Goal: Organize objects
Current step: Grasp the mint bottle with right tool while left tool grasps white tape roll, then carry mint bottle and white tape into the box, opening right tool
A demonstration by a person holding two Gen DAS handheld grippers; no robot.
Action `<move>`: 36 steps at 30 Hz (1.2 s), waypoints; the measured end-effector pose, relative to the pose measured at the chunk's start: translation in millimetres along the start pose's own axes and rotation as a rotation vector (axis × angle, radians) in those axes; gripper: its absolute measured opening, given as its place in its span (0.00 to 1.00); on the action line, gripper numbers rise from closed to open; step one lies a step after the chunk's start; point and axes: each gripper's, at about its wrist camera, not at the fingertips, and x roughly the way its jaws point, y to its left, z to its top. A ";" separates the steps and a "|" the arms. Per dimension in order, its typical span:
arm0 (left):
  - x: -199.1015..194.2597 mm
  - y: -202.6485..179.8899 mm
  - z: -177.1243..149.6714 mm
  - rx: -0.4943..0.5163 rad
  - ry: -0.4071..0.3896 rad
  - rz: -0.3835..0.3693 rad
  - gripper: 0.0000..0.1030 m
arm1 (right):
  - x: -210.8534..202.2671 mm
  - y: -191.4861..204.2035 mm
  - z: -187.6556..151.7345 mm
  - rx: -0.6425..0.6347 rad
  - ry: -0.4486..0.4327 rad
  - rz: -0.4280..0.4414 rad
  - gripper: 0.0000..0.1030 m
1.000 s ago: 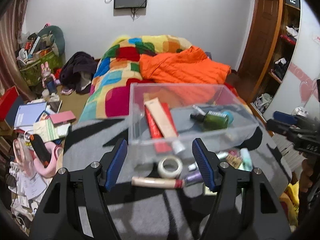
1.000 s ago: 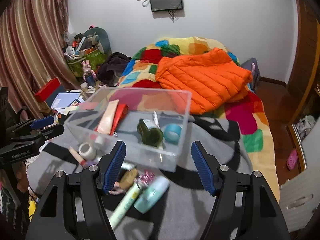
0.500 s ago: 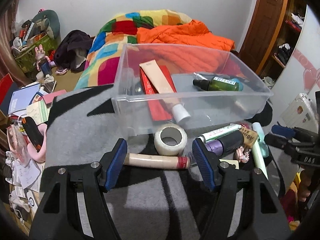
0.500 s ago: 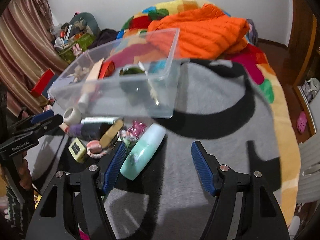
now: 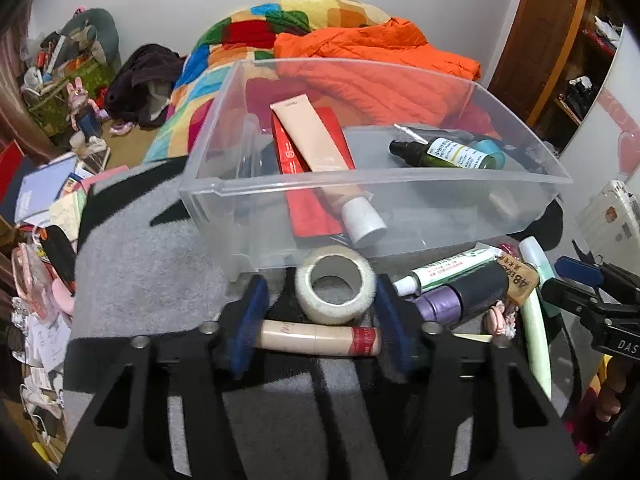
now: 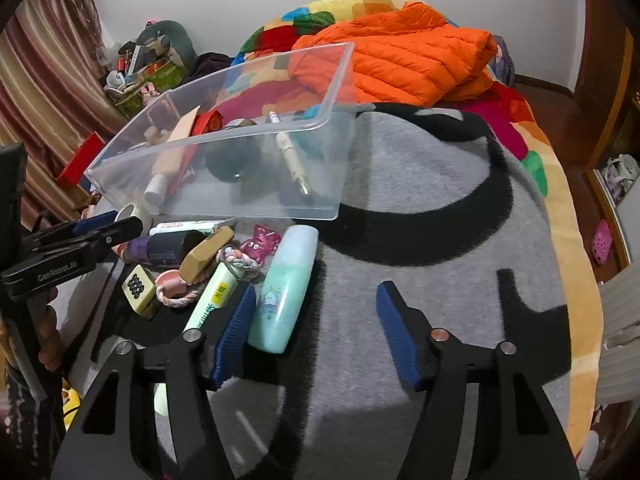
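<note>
A clear plastic bin (image 5: 400, 178) (image 6: 332, 184) stands on the grey blanket. It holds a beige tube (image 5: 320, 156), a red box (image 5: 304, 204) and a green bottle (image 5: 444, 154). My left gripper (image 5: 318, 308) is open, its pads on either side of a beige stick with a red band (image 5: 320, 336), with a tape roll (image 5: 334, 288) just beyond. My right gripper (image 6: 316, 308) is open; the mint green bottle (image 6: 286, 288) lies against its left pad (image 6: 236, 328). It also shows in the left wrist view (image 5: 576, 276).
Loose items lie before the bin: a white-green tube (image 6: 214, 298), a purple-capped dark bottle (image 5: 464, 296), a brown bar (image 6: 206, 254), a pink toy (image 6: 260, 246), a mahjong tile (image 6: 138, 286). An orange jacket (image 6: 404, 56) lies behind. Floor clutter (image 5: 48, 200) is to the left.
Both grippers have dropped and moved forward toward the loose items. The left now straddles the beige stick; the right has come up beside the mint bottle.
</note>
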 end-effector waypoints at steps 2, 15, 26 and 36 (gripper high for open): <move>-1.9 -0.4 -1.3 -0.003 -0.009 -0.010 0.44 | 0.3 1.3 0.0 -0.011 -0.006 -0.014 0.48; -20.3 -11.4 -13.6 0.040 -0.077 -0.002 0.37 | -1.5 9.3 -2.0 -0.062 -0.027 -0.018 0.21; -58.0 -25.8 -16.2 0.063 -0.189 -0.012 0.37 | -48.9 25.6 11.7 -0.089 -0.155 0.026 0.21; -86.8 -32.8 4.3 0.073 -0.296 -0.029 0.37 | -71.6 43.5 43.4 -0.124 -0.263 0.036 0.21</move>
